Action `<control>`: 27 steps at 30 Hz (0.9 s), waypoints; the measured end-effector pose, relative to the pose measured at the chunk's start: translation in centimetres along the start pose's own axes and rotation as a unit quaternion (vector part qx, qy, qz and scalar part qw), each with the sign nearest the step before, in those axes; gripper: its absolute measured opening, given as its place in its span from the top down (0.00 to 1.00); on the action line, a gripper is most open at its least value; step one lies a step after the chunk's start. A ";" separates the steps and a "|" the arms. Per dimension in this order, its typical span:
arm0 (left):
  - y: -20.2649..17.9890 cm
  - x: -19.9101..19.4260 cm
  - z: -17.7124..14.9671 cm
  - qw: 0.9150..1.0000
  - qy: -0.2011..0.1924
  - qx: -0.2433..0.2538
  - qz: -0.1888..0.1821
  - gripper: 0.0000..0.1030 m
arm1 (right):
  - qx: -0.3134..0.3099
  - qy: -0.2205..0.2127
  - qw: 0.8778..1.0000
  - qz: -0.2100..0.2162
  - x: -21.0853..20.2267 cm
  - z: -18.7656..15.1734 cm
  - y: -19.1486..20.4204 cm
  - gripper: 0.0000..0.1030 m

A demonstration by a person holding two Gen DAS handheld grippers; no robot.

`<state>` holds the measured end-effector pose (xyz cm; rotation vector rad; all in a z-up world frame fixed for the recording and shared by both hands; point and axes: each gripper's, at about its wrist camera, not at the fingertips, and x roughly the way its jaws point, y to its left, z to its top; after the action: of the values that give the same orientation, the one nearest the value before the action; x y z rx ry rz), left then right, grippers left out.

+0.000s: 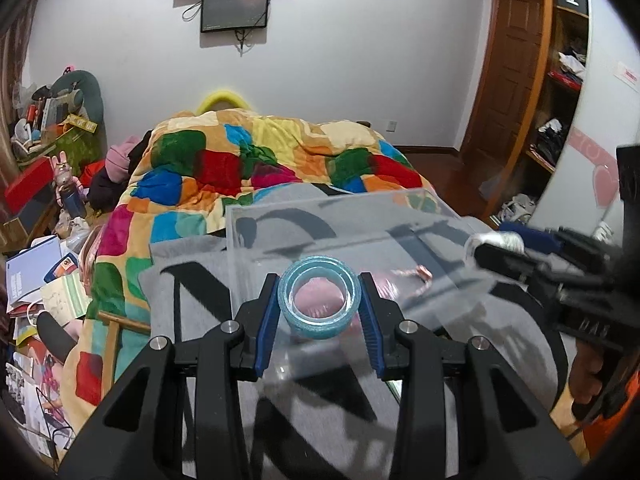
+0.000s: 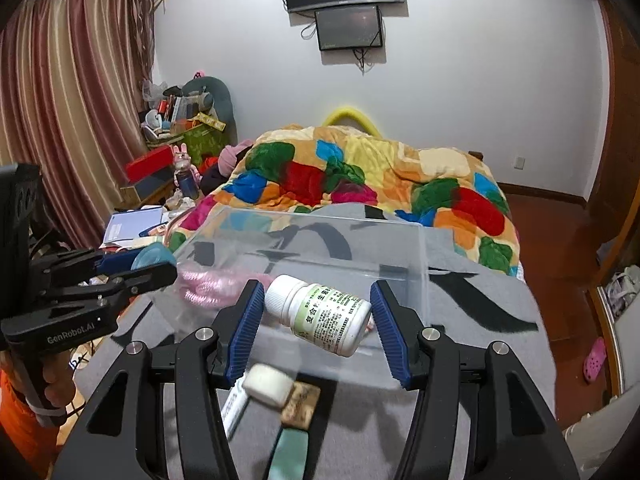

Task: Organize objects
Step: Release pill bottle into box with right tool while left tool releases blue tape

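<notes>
A clear plastic box (image 1: 320,216) sits on a grey blanket on the bed; it also shows in the right wrist view (image 2: 416,256). My left gripper (image 1: 319,304) is shut on a blue glittery tape roll (image 1: 320,300), held over the box's near edge. My right gripper (image 2: 316,312) is shut on a white pill bottle (image 2: 320,314) with a green label, lying crosswise between the blue pads above the box. A pink fluffy item (image 2: 216,284) and a rose-coloured small piece (image 1: 420,272) lie inside the box. The right gripper appears at the right of the left wrist view (image 1: 500,248).
On the grey blanket (image 2: 480,300) below my right gripper lie a white eraser-like block (image 2: 268,388), a brown patterned piece (image 2: 300,404), a white tube (image 2: 236,404) and a green strip (image 2: 288,456). A colourful quilt (image 1: 260,160) covers the bed beyond. Clutter fills the floor at left (image 1: 40,280).
</notes>
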<state>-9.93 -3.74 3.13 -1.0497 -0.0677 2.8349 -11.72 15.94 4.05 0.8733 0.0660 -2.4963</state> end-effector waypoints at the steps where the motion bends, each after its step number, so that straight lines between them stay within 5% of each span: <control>1: 0.1 0.4 0.3 1.000 0.000 -0.002 0.003 0.63 | 0.001 0.006 1.000 0.000 0.7 0.2 -0.1 0.50; 16: 1.6 5.8 0.9 0.997 0.060 -0.036 -0.015 0.63 | 0.002 0.076 0.997 0.010 7.6 -0.2 -0.2 0.50; 23: 1.6 4.8 0.8 0.998 0.053 -0.035 -0.004 0.41 | -0.015 0.074 0.997 0.008 7.3 -0.4 0.6 0.49; 27: 1.3 3.7 0.5 0.999 0.044 -0.026 0.001 0.38 | -0.022 0.070 0.997 0.014 6.5 -0.3 1.0 0.45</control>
<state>-13.20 -4.59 1.01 -1.1832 -0.1341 2.7992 -15.51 12.31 0.06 1.0226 0.1548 -2.3954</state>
